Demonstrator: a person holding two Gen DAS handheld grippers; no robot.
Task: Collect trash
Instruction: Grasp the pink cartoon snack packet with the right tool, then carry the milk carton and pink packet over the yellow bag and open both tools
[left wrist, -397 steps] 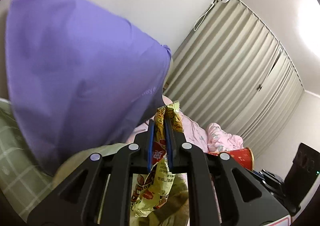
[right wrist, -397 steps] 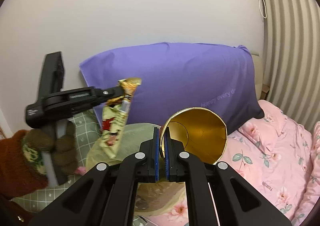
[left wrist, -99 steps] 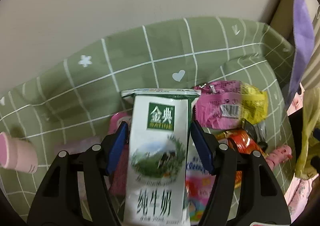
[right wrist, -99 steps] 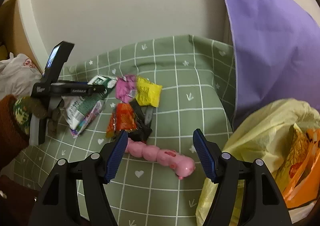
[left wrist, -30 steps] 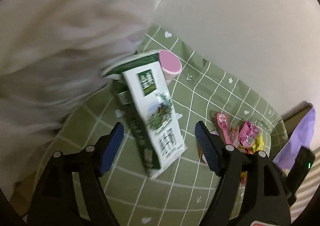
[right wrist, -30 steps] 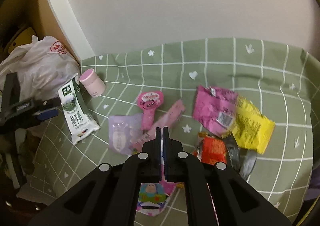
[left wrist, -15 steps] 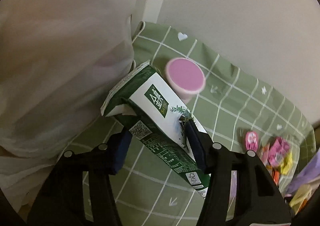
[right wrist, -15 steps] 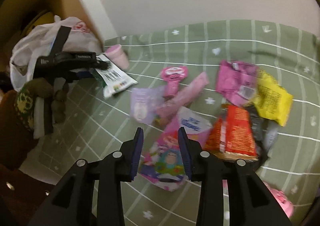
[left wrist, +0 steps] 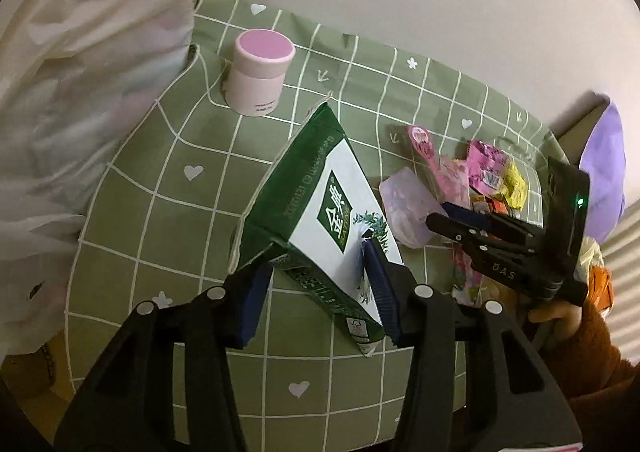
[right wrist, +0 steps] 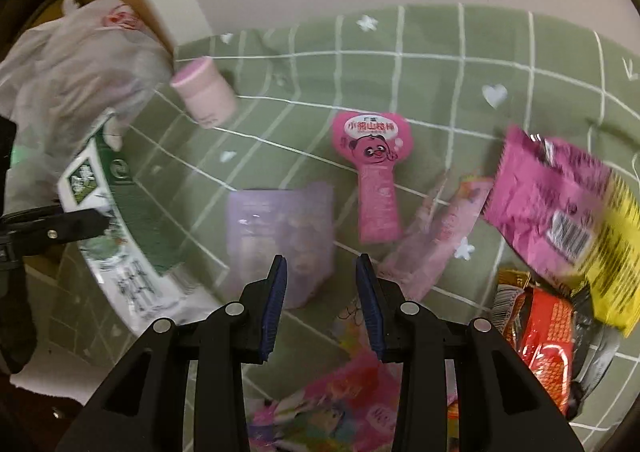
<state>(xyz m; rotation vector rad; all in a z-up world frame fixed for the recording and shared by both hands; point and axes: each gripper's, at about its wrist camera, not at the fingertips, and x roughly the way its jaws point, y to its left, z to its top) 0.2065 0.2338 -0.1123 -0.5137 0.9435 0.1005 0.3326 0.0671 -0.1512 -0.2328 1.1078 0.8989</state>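
Left tool (left wrist: pixel 316 284) pinching milk carton (left wrist: pixel 320 212) | right tool (right wrist: pixel 322 296) spread, empty, above purple packet (right wrist: pixel 280 236)

The right hand-held gripper (right wrist: pixel 320 284) hangs with jaws apart over a purple packet (right wrist: pixel 280 236) on the green checked cloth (right wrist: pixel 440 52). A pink wrapper (right wrist: pixel 374 176) lies just beyond, a milk carton (right wrist: pixel 116 220) far left.
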